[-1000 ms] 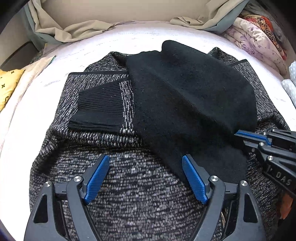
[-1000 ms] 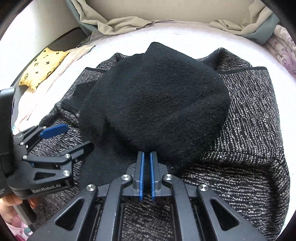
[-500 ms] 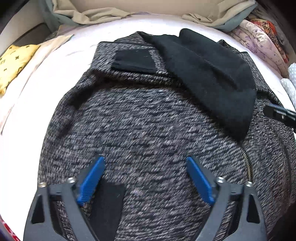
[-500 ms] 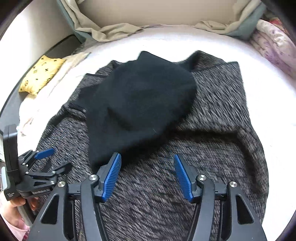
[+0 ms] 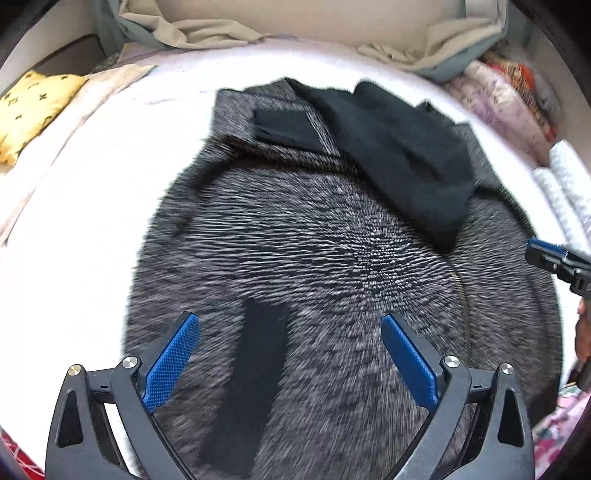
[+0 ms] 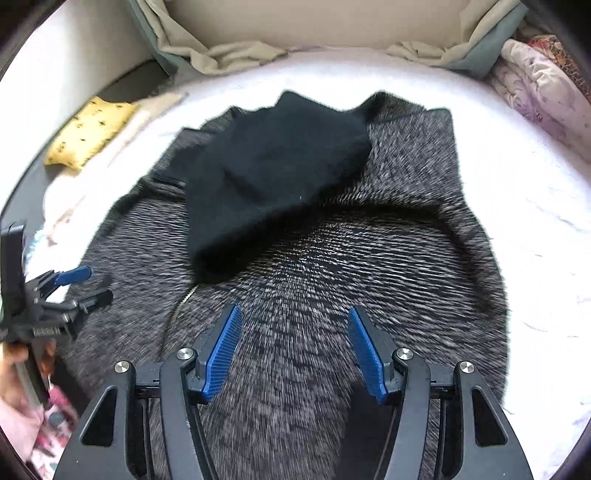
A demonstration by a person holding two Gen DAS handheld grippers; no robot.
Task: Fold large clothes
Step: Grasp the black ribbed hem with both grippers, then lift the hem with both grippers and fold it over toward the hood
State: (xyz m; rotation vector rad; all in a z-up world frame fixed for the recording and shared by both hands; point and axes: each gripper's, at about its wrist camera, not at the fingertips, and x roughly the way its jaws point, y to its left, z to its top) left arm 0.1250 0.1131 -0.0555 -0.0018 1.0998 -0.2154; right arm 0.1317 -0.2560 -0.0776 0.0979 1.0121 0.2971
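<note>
A large grey-and-black marled knit jacket lies spread on a white bed, also in the right wrist view. Its black fleece hood is folded down over the upper body. A black cuff of a folded-in sleeve lies at the top left. My left gripper is open and empty above the jacket's lower part, near a black pocket strip. My right gripper is open and empty above the jacket's lower right part. Each gripper shows at the edge of the other's view.
The white bed sheet surrounds the jacket. A yellow patterned pillow lies at the far left. Beige bedding is bunched along the headboard. Floral folded quilts are stacked at the far right.
My right gripper opened and let go of the hood. Both grippers pulled back toward the jacket's hem, so more of the jacket body shows. The left gripper stayed open.
</note>
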